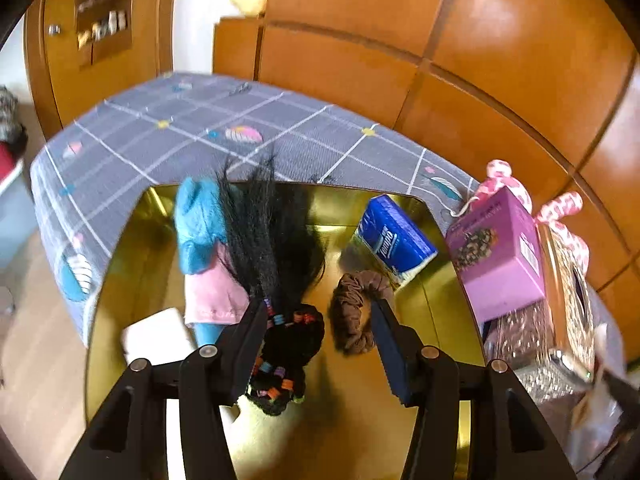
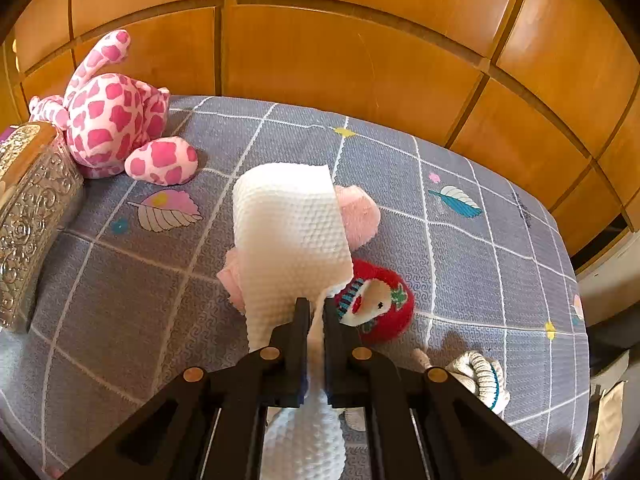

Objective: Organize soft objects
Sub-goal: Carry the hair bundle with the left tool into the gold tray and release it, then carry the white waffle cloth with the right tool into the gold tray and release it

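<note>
Gold tray [image 1: 132,240] | we are holding the left gripper [image 1: 320,312] apart above the black doll [image 1: 280,280] lying mid-frame | right gripper [image 2: 316,312] is clamping the white towel [image 2: 288,232], centre | we are advising lifting clear before carrying.

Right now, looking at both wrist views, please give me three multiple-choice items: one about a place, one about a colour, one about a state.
1. Where does the brown scrunchie lie?
A. in the gold tray
B. on the grey tablecloth
C. on the purple box

2. What colour is the tissue pack in the tray?
A. red
B. blue
C. green

3. How is the right gripper?
A. open and empty
B. shut on a white textured cloth
C. shut on the red plush

Answers:
1 A, gold tray surface surrounds the scrunchie.
2 B, its wrapper is blue with white print.
3 B, the cloth is pinched between the closed jaws.
</note>
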